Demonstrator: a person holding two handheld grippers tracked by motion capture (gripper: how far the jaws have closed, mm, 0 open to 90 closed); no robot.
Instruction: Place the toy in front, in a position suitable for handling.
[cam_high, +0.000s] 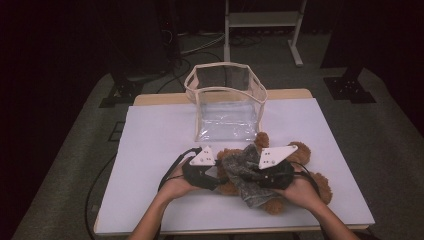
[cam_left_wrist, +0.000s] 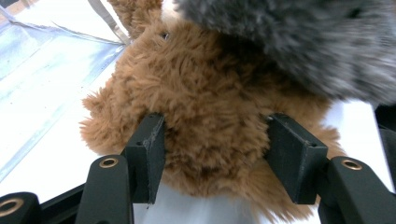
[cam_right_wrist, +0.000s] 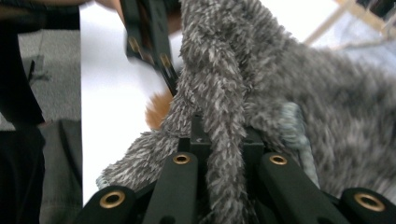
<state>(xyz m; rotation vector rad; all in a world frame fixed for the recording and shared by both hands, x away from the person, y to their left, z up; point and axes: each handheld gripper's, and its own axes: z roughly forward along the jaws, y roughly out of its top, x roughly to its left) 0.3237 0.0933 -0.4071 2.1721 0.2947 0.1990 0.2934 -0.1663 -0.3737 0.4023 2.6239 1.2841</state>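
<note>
The brown teddy bear (cam_high: 280, 172) is lying on the white table top (cam_high: 150, 150), just in front of the clear bag (cam_high: 226, 102) that stands open behind it. A grey fuzzy garment (cam_high: 245, 172) is draped across the bear's middle.

The left gripper (cam_left_wrist: 212, 154) is seen part-closed around a rounded brown plush part of the bear, with the fur bulging between the jaws and touching both pads. The right gripper (cam_right_wrist: 219, 149) is clamped tight on a pinched fold of the grey garment, the jaws nearly meeting through the pile.

Handling-wise, both things are judged soft and light (nothing fragile here). The bear will squash under the pads, so it's best taken around a full stuffed part such as a limb or the head, not by the loose fur tips, which could slip out. The garment is limp and stretchy-looking, so a bunched fold near an edge is probably the safest hold; a thin single layer could be pulled free.
</note>
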